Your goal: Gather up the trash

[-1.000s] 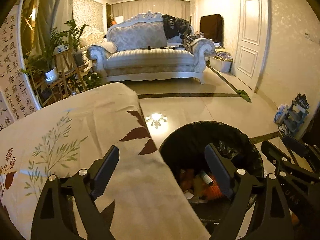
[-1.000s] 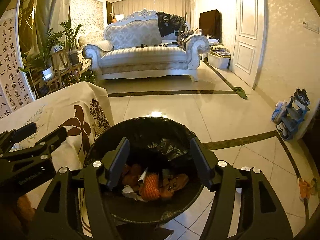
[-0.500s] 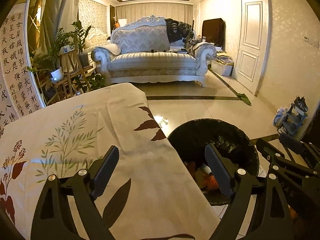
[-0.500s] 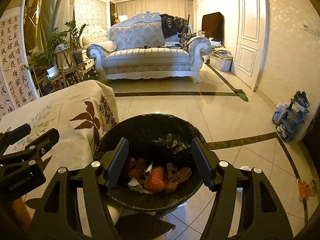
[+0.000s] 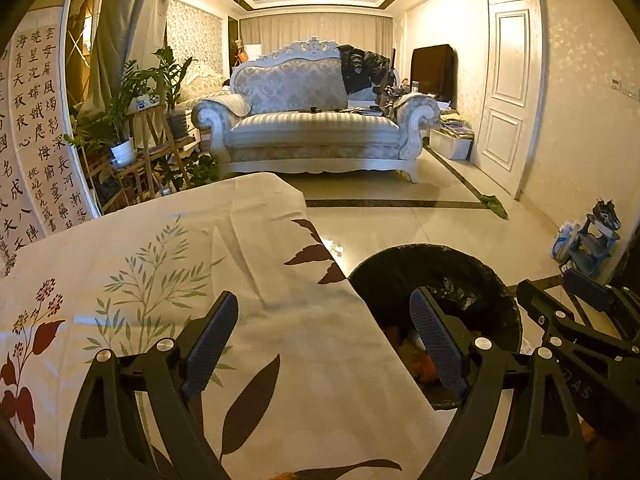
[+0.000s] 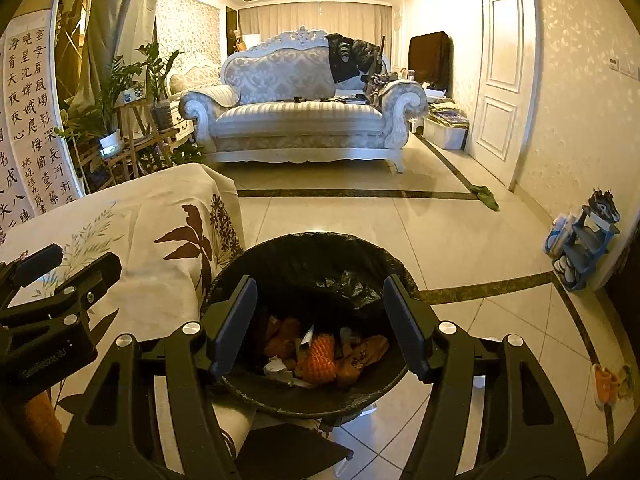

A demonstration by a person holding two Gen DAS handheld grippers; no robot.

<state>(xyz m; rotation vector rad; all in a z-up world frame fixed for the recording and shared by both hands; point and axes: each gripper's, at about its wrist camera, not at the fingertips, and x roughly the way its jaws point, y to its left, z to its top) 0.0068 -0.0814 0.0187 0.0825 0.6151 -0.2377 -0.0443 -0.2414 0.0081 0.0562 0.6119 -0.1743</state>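
Note:
A round trash bin lined with a black bag (image 6: 320, 264) stands on the tiled floor beside a table covered in a cream floral cloth (image 5: 192, 280). Inside lie orange wrappers and crumpled paper (image 6: 320, 356). My right gripper (image 6: 320, 320) hovers above the bin, open, with nothing between its fingers. My left gripper (image 5: 324, 332) is open and empty over the table's edge, with the bin (image 5: 476, 276) to its right. In the left wrist view the right gripper's body (image 5: 580, 320) shows at the right. The left gripper's body (image 6: 52, 300) appears at the left of the right wrist view.
A white ornate sofa (image 5: 316, 128) stands across the room, with potted plants on wooden stands (image 5: 132, 136) to its left. A white door (image 6: 504, 80) and a small shoe rack (image 6: 584, 240) line the right wall. A green slipper (image 6: 486, 196) lies on the floor.
Both grippers have drawn back and slightly up from the bin, so more of the tablecloth shows in the left wrist view. Both stay open and empty.

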